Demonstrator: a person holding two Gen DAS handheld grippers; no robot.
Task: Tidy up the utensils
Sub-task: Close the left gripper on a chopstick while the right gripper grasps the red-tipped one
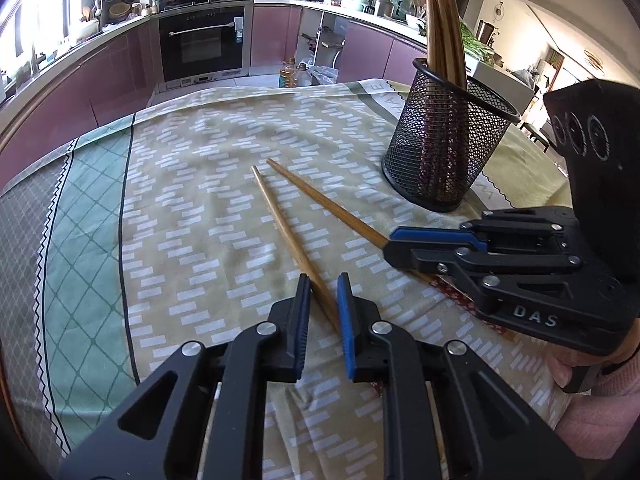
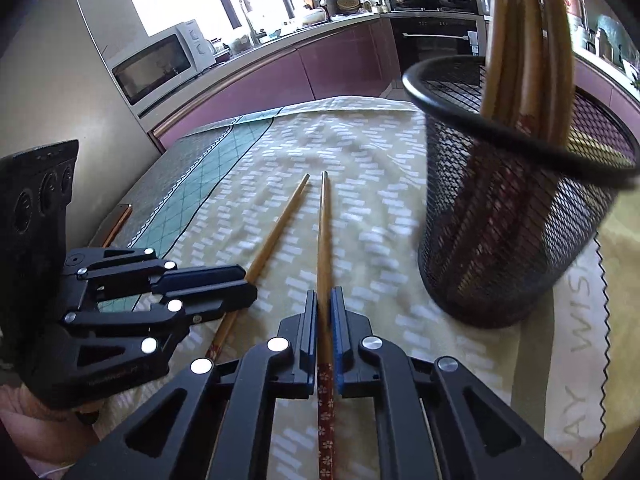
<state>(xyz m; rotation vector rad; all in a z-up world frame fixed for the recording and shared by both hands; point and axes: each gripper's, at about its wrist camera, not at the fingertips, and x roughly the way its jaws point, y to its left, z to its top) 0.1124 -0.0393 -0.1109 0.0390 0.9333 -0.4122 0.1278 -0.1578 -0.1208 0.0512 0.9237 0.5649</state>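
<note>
While both tools pinch a chopstick each, we flag slip risk; the left tool [image 1: 324, 292] is nearly pressed together around the left chopstick [image 1: 288, 236], though its pads look barely seated on the thin shaft, so it could roll out on lift; the right tool [image 2: 322, 312] is clamped tight on the right chopstick [image 2: 323, 248] near its red patterned end; long free tips could swing and knock the mesh holder [image 1: 444, 148], which is light and may tip. Both sticks lie on the cloth-covered counter [image 1: 200, 200], just beside the holder; we note slim, smooth, tapered bamboo; black wire mesh cup with a round rim, more chopsticks standing inside; soft wrinkled printed cloth; ridged blue pads.
</note>
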